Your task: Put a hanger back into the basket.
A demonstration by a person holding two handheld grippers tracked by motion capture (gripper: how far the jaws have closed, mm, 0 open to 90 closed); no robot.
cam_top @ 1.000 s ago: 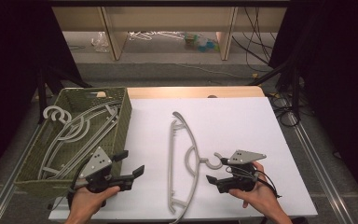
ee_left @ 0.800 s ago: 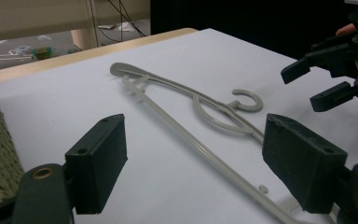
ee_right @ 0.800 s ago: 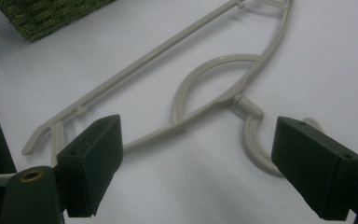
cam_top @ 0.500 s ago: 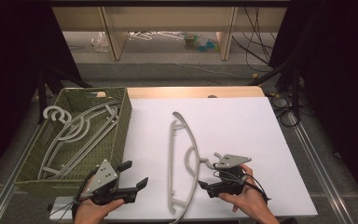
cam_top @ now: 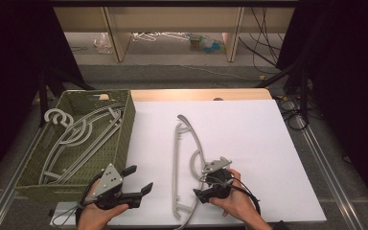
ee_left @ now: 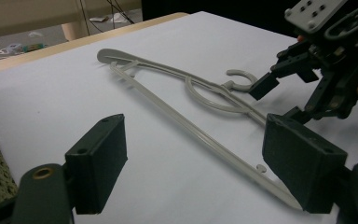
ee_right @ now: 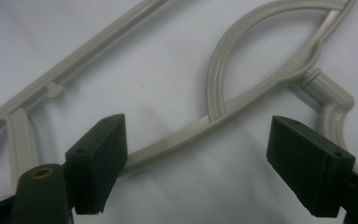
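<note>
As the right gripper (cam_top: pixel 200 193) comes down on the grey plastic hanger (cam_top: pixel 181 163) lying flat on the white table (cam_top: pixel 268 143), the step in hand looks to be a pick-up, most likely to send it to the woven basket (cam_top: pixel 127 129) where other hangers (cam_top: pixel 76 139) already lie. To do it well, the jaws should straddle one slim bar squarely, just below the neck where the loop and hook meet, then sink until the pads reach the tabletop on both sides before closing; a skewed or shallow bite on such a thin, smooth rail could let it twist or slip out. In the right gripper view its fingers (ee_right: pixel 98 163) stand wide apart, having just begun to narrow a little, with the hanger's curved arm running between them and touching neither pad, and the hook just beyond the far finger. The left gripper (cam_top: pixel 141 183) hovers beside the basket, its fingers (ee_left: pixel 98 163) spread wide and holding nothing, the hanger's straight bar lying ahead of them.
</note>
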